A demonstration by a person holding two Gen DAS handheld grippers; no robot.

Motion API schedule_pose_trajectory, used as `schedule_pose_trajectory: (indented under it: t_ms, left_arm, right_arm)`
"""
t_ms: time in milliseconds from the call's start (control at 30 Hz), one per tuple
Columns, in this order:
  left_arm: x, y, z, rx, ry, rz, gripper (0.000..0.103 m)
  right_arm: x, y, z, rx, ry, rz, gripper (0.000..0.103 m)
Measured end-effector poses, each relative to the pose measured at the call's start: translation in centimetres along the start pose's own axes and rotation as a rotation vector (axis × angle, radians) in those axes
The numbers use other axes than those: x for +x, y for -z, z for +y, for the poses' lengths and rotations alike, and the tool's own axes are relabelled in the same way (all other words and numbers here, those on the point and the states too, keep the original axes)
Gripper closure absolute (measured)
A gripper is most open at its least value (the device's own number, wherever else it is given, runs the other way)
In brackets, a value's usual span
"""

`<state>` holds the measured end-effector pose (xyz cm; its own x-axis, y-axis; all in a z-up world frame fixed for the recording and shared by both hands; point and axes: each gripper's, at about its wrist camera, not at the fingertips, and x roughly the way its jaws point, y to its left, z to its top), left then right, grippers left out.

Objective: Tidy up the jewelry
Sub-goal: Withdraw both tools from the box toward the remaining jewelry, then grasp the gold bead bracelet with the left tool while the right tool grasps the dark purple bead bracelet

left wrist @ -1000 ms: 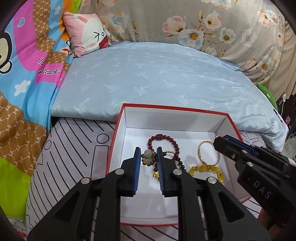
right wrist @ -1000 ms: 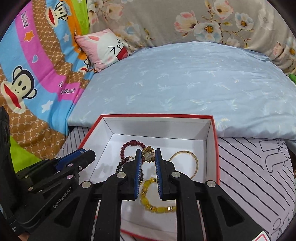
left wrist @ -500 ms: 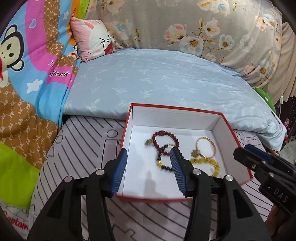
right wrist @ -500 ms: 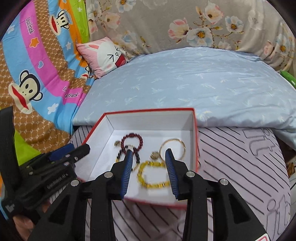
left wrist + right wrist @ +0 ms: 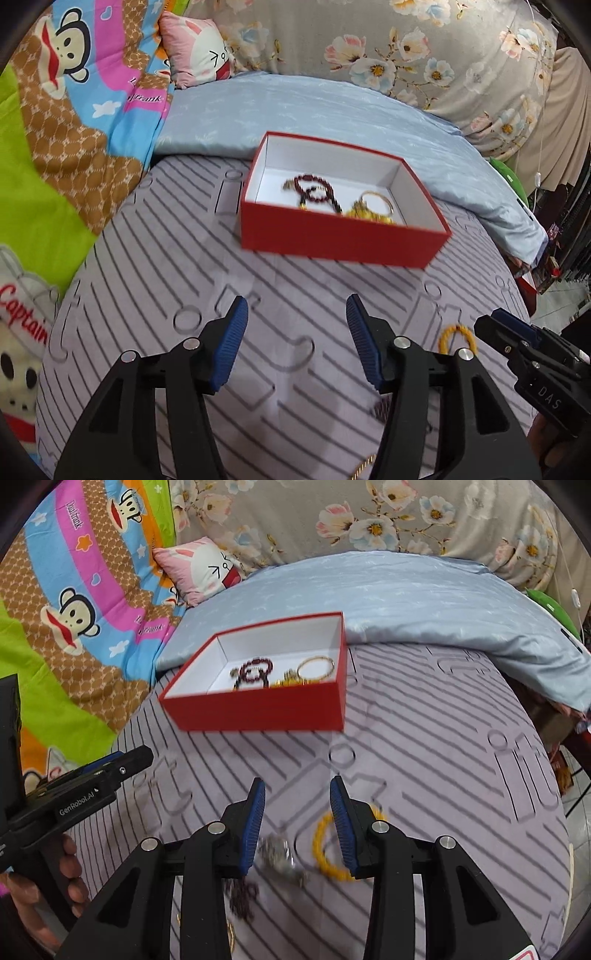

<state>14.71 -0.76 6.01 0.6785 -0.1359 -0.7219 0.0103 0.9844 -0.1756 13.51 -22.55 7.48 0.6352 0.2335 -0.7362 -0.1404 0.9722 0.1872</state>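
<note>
Bedding fills the background: a cartoon-monkey quilt (image 5: 74, 122), a pale blue quilt (image 5: 332, 122) and a floral cover behind; the working surface is a grey striped bedspread (image 5: 166, 266).

Change noted: a second ago both grippers stood over the red box (image 5: 340, 236) with jaws nearly together; both now sit back from it, above the bare bedspread. Their loads appear delivered, since the box holds a dark red bead bracelet (image 5: 314, 188), a gold bangle (image 5: 376, 201) and yellow beads (image 5: 369, 216).

Left gripper (image 5: 295, 339): jaws apart and opening, nothing between them. Right gripper (image 5: 297, 823): jaws apart, nothing gripped, though a yellow bead bracelet (image 5: 325, 845) lies on the cloth partly under its right finger.

Outstanding items: that yellow bracelet, a silvery piece (image 5: 277, 853) just beside it, and dark beads (image 5: 242, 890) nearer the camera, all loose on the bedspread. The task is judged part done; another pick-up is due.

Clearance: open cloth lies between the grippers and the box's near wall. The grippers stand close side by side, so crossing paths is the main hazard. The bedspread falls away at the right edge.
</note>
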Motion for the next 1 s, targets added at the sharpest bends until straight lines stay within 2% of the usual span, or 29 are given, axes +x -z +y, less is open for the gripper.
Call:
schedule_pose_trajectory:
  t_ms: [233,400,700,900,1000]
  left_arm:
    - [-2.0,4.6,-0.9,0.024,0.007,0.052,0.05]
    - [-2.9,7.2,-1.9,0.044,0.033,0.087,0.05]
    - [-2.6,10.6,-4.4,0.106,0.046,0.145,0.05]
    - [-2.0,11.6,-4.7,0.12,0.021,0.163,0.051]
    - [-2.0,12.1,-5.0,0.154,-0.009,0.146,0.054]
  right_arm:
    - [-2.3,4.9,-0.4,0.024,0.003,0.049,0.067]
    - [-3.4,7.2,-0.7,0.035,0.009,0.07,0.067]
    - [-4.3,9.4,-1.2,0.051,0.013,0.092,0.067]
    - [-4.4,10.1,-0.7,0.037,0.005,0.099,0.067]
    - [-4.3,10.2,-0.4,0.031,-0.003,0.102,0.067]
